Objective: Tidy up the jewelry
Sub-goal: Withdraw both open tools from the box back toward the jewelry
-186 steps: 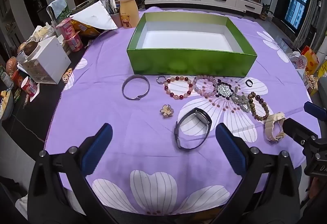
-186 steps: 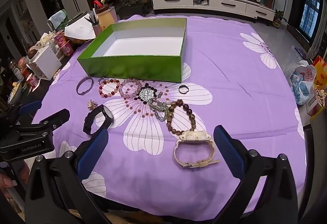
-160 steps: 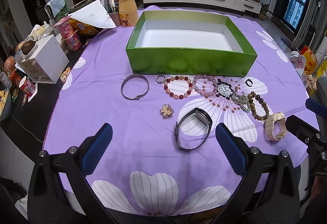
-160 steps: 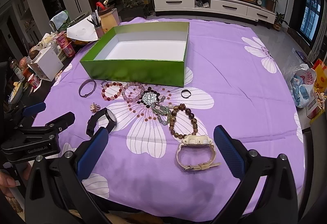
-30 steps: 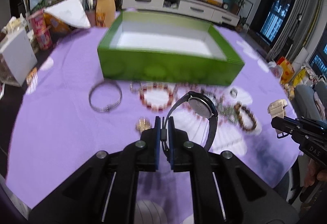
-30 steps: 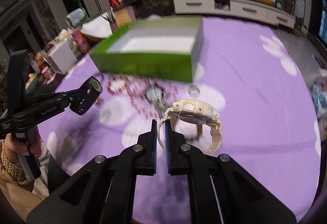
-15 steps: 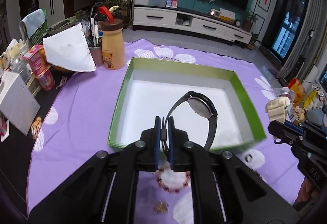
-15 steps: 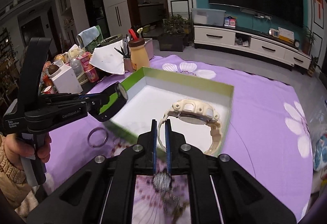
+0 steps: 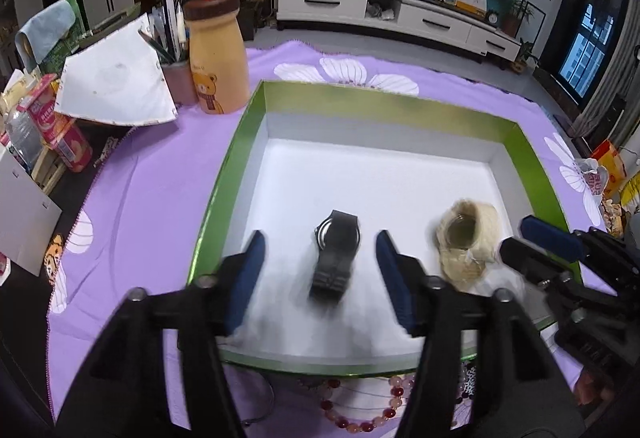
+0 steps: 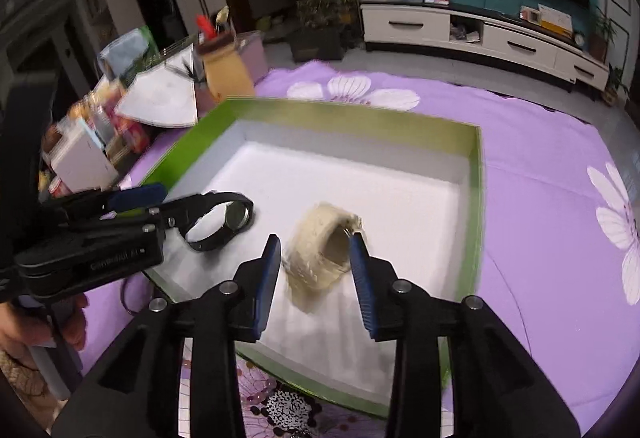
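Two tongs opening, pads clear | black watch, cream watch in green box | lettering unreadable

Blurred white lettering on left tool body, not legible

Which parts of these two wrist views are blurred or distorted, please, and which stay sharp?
Left wrist view: the black watch and cream watch smear with motion blur, as do the opening left gripper's fingers; the bottle and cabinet stay sharp. Right wrist view: blur is heavier, softening the cream watch, the green box rim and the left-side clutter. Both bend straight edges, fisheye fashion.
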